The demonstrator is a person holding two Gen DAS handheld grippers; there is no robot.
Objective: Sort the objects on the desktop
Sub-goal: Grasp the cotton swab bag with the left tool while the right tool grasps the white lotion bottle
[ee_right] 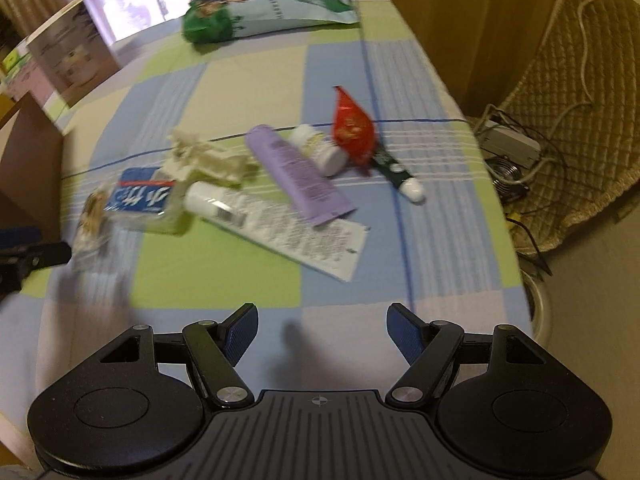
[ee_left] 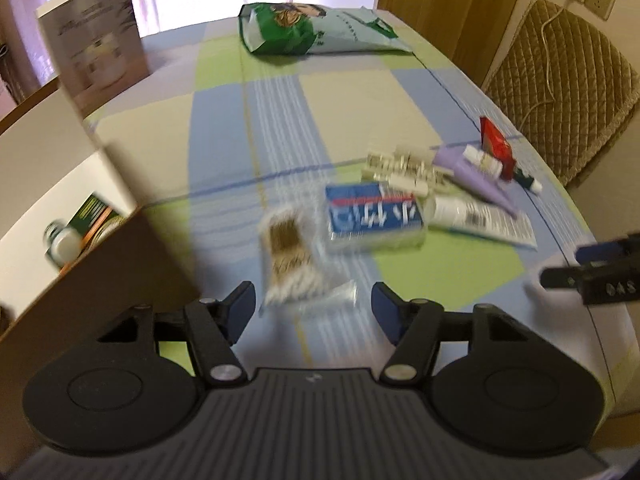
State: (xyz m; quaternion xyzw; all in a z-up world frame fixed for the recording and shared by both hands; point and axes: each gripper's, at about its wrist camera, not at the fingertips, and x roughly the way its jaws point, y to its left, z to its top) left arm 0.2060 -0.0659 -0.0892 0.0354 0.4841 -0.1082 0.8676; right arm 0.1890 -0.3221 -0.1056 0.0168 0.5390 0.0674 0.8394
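Checked cloth tablecloth, matt; glossy plastic white tube; quilted, seemingly fabric chair cover.

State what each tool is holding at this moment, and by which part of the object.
Nothing is held. The left tool is open above the clear packet, not closed on it. The right tool is open over bare tablecloth.

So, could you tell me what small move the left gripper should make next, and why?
Probably ease the left gripper forward and down over the clear packet of cotton swabs: its jaws are open and empty, and that packet lies nearest, directly ahead.
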